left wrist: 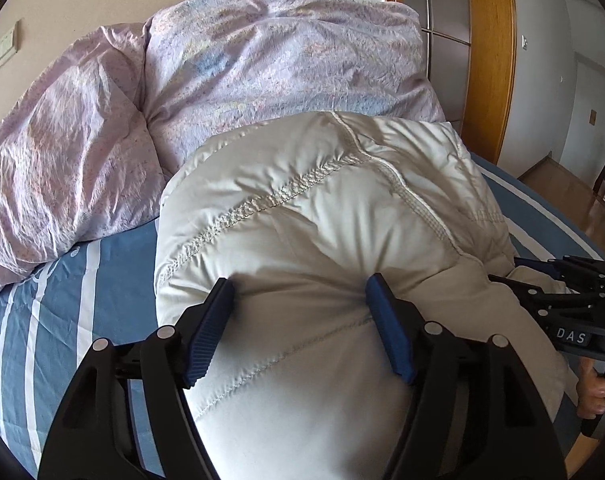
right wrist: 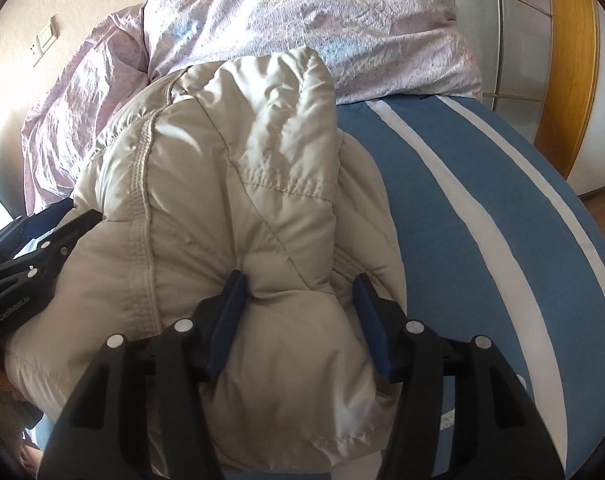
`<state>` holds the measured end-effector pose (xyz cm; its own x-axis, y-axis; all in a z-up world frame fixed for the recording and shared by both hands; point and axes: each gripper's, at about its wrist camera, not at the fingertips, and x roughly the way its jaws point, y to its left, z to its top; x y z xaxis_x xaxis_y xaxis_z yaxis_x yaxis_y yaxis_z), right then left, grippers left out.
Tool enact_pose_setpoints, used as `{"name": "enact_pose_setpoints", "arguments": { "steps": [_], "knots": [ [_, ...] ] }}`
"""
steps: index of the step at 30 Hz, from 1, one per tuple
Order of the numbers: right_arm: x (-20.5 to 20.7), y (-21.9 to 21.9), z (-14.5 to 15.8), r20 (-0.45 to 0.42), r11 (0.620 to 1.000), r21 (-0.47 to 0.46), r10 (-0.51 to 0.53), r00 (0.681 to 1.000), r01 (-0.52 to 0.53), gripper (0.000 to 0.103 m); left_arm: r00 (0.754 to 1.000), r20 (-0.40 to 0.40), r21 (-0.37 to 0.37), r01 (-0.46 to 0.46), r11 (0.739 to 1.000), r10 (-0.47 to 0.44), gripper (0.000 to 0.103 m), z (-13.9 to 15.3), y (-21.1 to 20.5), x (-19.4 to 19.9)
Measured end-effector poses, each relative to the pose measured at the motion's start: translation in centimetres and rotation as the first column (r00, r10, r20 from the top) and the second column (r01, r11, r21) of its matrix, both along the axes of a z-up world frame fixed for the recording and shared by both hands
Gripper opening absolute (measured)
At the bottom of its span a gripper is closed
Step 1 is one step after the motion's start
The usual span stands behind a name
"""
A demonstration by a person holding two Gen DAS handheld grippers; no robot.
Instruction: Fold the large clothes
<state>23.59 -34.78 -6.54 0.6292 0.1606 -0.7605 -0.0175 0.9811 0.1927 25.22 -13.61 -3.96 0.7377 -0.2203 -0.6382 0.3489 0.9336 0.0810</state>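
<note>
Here the left hand-held gripper stands with its jaws well apart, straddling a puffed ridge of the cream padded jacket; its blue pads flank the fabric, and whether they still press it or merely touch cannot be told, though the wide gap reads more like a let-go than a pinch. The right hand-held gripper, just beside it across the same bundle, is likewise partly open over a fold of the jacket, the cloth bulging up between the jaws without being visibly squeezed. Both point downward onto the near edge of the garment, which lies directly ahead of them as a compact, doubled-over mound, probably because a fold has been laid and the near edge is being set down. The jacket rests on the blue bed sheet with white stripes, which spreads to the outer side of each gripper and gives a flat, soft place to fold. Beyond the jacket, farthest from the grippers, the lilac floral duvet is heaped out of the way.
</note>
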Motion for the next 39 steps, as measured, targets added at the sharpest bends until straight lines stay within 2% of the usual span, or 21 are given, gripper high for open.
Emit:
{"name": "enact_pose_setpoints", "arguments": {
  "steps": [4, 8, 12, 16, 19, 25, 33, 37, 39],
  "knots": [
    [-0.3, -0.1, 1.9, 0.019, 1.000, -0.012, -0.024, 1.000, 0.024, 0.053, 1.000, 0.001, -0.003, -0.004, 1.000, 0.004, 0.070, 0.3, 0.1, -0.1],
    [-0.4, -0.7, 5.2, 0.115, 0.998, 0.041, -0.051, 0.992, 0.046, 0.054, 1.000, -0.007, -0.012, -0.005, 1.000, 0.005, 0.070, 0.5, 0.3, 0.0],
    [2.6, 1.1, 6.4, 0.127, 0.999, 0.045, -0.015, 0.992, 0.010, 0.054, 1.000, -0.004, -0.013, -0.006, 1.000, 0.006, 0.071, 0.6, 0.3, 0.0],
    [6.6, 2.2, 5.1, 0.068, 0.999, 0.031, -0.012, 0.998, 0.010, 0.054, 1.000, -0.003, -0.016, -0.005, 1.000, 0.005, 0.071, 0.6, 0.3, 0.0],
    [8.3, 1.9, 2.7, 0.002, 0.999, 0.025, -0.030, 1.000, 0.030, 0.055, 1.000, 0.000, -0.019, -0.001, 1.000, 0.001, 0.071, 0.6, 0.2, 0.0],
    [8.8, 2.2, 0.9, -0.005, 1.000, -0.008, -0.026, 1.000, 0.026, 0.056, 1.000, 0.010, -0.011, -0.008, 1.000, 0.008, 0.073, 0.3, -0.6, 0.3],
    [9.1, 1.5, -0.3, 0.018, 0.999, 0.031, -0.037, 0.999, 0.036, 0.057, 0.998, 0.049, -0.003, -0.030, 1.000, 0.030, 0.075, -0.8, -1.4, 0.5],
    [9.2, 1.5, -0.1, 0.007, 0.999, 0.029, -0.034, 0.999, 0.033, 0.057, 0.997, 0.062, 0.018, -0.037, 0.999, 0.036, 0.075, -0.7, -1.6, 0.4],
    [8.4, 1.1, 1.1, -0.015, 0.999, 0.035, -0.037, 0.999, 0.038, 0.056, 0.998, 0.048, 0.015, -0.028, 0.999, 0.028, 0.075, -0.4, -1.2, 0.4]
  ]
}}
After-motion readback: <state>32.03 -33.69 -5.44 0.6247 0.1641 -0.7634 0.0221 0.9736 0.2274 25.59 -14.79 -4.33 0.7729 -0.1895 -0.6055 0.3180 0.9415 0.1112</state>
